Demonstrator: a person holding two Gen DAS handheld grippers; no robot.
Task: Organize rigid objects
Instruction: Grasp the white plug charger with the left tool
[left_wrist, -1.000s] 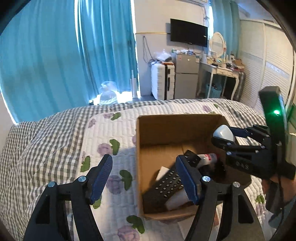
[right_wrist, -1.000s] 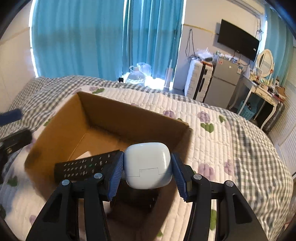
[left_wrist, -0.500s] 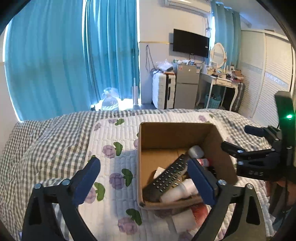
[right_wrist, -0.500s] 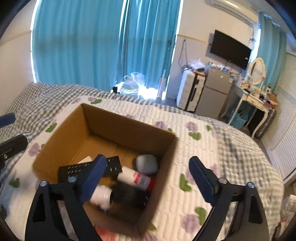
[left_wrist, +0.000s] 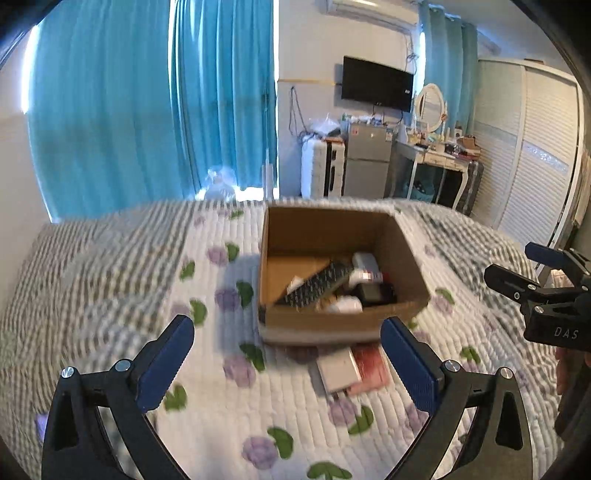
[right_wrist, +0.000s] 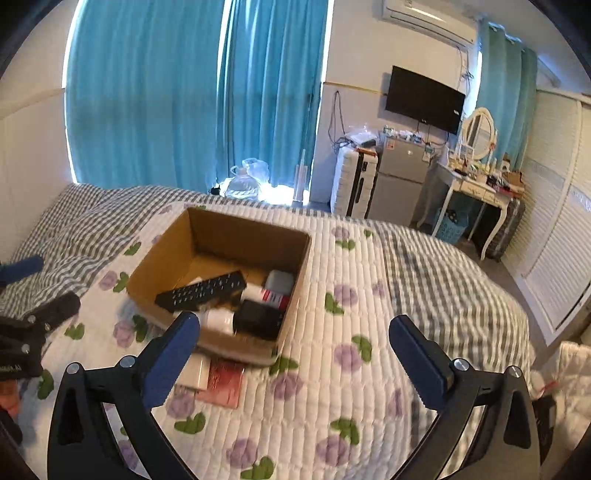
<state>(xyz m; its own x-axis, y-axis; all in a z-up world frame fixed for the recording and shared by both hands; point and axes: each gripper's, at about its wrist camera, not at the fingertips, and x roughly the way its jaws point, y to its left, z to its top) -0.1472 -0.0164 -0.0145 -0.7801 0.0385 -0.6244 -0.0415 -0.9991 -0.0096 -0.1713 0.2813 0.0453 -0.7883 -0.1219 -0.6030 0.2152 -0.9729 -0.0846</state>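
Observation:
An open cardboard box (left_wrist: 343, 325) (right_wrist: 299, 295) sits on the quilted bed. Inside lie a black remote (left_wrist: 317, 284) (right_wrist: 201, 291), a white earbud case (right_wrist: 279, 278) (left_wrist: 365, 261), a white bottle with a red label (right_wrist: 267, 294), a black block (right_wrist: 260, 319) and a white tube (right_wrist: 218, 317). A white card (left_wrist: 338, 369) and a red booklet (left_wrist: 371, 367) (right_wrist: 223, 382) lie on the quilt at the box's near side. My left gripper (left_wrist: 286, 365) is open and empty, held back from the box. My right gripper (right_wrist: 295, 360) is open and empty, above the quilt near the box corner.
The bed has a white floral quilt (right_wrist: 351, 369) over a grey checked cover (left_wrist: 92, 266). Beyond the bed stand blue curtains (left_wrist: 147, 110), a white suitcase (right_wrist: 352, 184), a small fridge (right_wrist: 399, 181), a dressing table (right_wrist: 476, 184) and a wardrobe (left_wrist: 532, 155).
My right gripper let go of the white earbud case, which now lies in the box. Both grippers opened wide and pulled back and up from the box.

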